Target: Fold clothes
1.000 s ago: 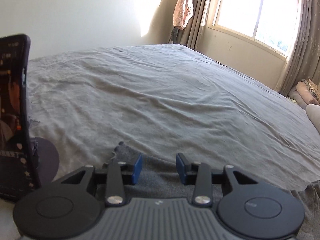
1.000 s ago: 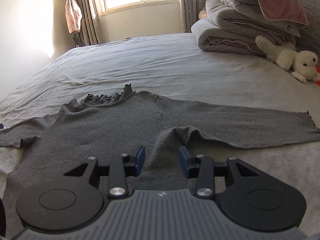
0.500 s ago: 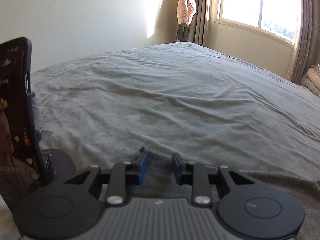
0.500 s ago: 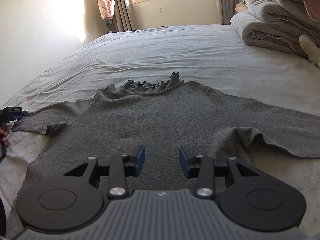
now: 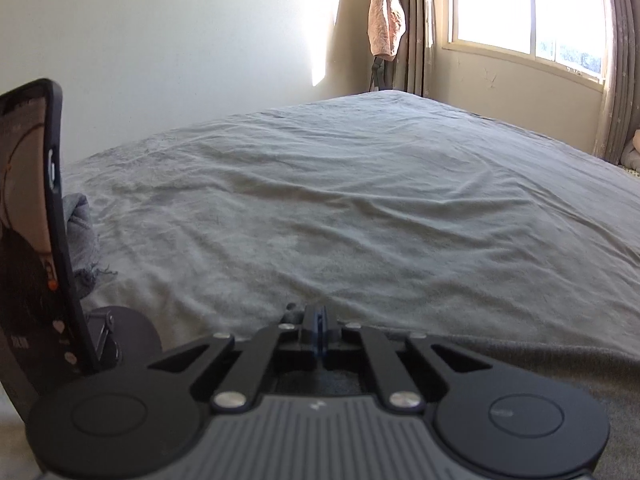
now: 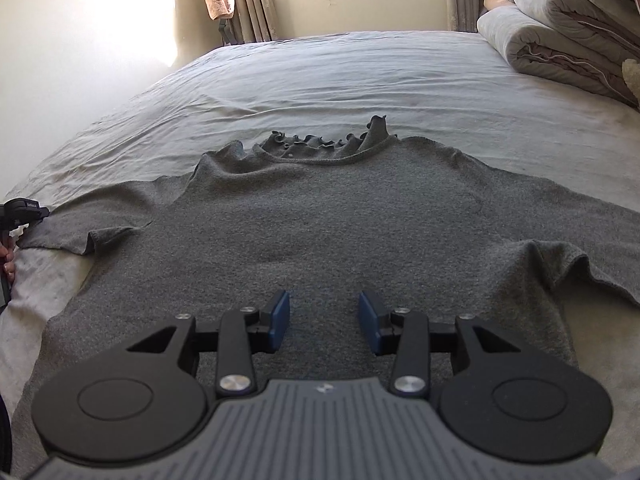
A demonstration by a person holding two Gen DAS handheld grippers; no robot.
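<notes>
A dark grey long-sleeved sweater [image 6: 320, 216] with a ruffled collar [image 6: 316, 144] lies spread flat on the bed, sleeves out to both sides. My right gripper [image 6: 323, 320] is open and empty, low over the sweater's lower middle. My left gripper [image 5: 316, 330] is shut on the end of the sweater's left sleeve [image 5: 540, 356]; it also shows at the far left of the right wrist view [image 6: 28, 212], at the sleeve's cuff.
The bed's grey sheet [image 5: 360, 208] stretches ahead. A phone on a stand [image 5: 28, 220] is at the left bed edge. Folded quilts [image 6: 560, 32] are stacked at the far right. A pink garment [image 5: 386, 20] hangs by the curtain and window.
My left gripper has closed from open onto the sleeve end. My right gripper has swung left, from the right sleeve side to the sweater's middle, staying open.
</notes>
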